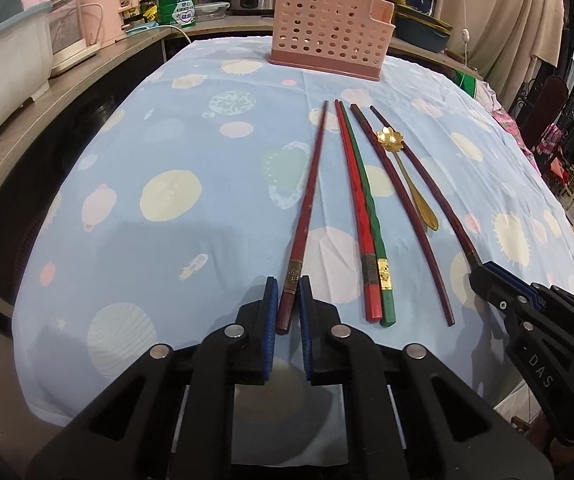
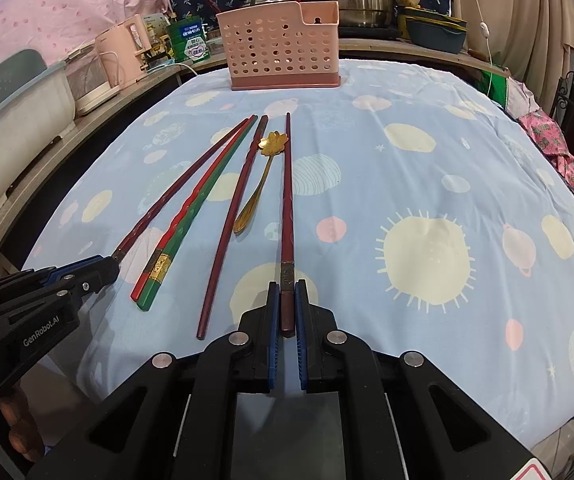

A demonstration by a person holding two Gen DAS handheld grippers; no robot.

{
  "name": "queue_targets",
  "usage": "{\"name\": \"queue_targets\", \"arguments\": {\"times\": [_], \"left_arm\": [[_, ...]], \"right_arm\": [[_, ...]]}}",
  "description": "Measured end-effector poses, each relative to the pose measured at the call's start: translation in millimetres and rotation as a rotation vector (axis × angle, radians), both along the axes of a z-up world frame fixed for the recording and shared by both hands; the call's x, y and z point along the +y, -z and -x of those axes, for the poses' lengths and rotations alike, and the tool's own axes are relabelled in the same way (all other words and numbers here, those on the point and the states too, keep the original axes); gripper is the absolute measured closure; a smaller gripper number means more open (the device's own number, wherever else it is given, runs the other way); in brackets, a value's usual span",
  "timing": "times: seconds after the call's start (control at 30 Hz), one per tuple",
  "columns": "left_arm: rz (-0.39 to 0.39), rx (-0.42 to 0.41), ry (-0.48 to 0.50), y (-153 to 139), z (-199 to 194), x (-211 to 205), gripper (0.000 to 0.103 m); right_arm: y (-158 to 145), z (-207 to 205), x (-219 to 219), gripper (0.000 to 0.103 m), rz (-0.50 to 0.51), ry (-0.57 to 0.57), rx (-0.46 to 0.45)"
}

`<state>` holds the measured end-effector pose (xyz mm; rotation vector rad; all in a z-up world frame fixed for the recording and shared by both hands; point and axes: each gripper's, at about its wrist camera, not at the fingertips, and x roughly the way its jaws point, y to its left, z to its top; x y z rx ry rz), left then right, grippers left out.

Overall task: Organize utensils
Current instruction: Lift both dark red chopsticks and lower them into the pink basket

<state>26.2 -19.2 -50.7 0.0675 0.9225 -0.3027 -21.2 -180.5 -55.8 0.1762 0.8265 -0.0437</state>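
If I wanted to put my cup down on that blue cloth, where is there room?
Two bare patches of cloth: the wide stretch right of the rightmost chopstick, and the stretch left of the leftmost chopstick. The strip before the pink basket is also bare. Between those chopsticks it is crowded: more chopsticks and a gold spoon.

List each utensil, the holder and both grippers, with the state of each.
Left gripper: shut on the leftmost dark red chopstick, lying on the cloth.
Right gripper: shut on the rightmost dark red chopstick, lying flat.
Red chopstick and green chopstick: flat, side by side, touching.
Middle dark red chopstick: flat, free.
Gold flower-bowled spoon: flat, free.
Pink perforated plastic holder: upright; contents hidden.
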Motion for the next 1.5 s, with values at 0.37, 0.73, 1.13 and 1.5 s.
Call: {"name": "queue_targets", "arguments": {"times": [0.37,0.73,1.13,1.5], "left_arm": [[0.023,-0.007,-0.014,-14.1,-1.2,7.9,0.096],[0.086,-0.049,-0.041,-53.1,-11.4,21.1,0.096],[0.163,-0.172,-0.064,-118.4,-33.8,29.1,0.096],[0.189,-0.282,-0.071,-169.4,-67.2,24.0,0.096]], "right_arm": [[-11.6,8.6,-10.9,0.096,-0.020,0.022,-0.028],[-55.7,15.4,-35.8,0.096,-0.079,0.087,-0.130],[-111.4,8.3,-67.8,0.096,-0.091,0.150,-0.265],[-148.1,-12.0,-85.3,0.096,-0.098,0.164,-0.351]]}}
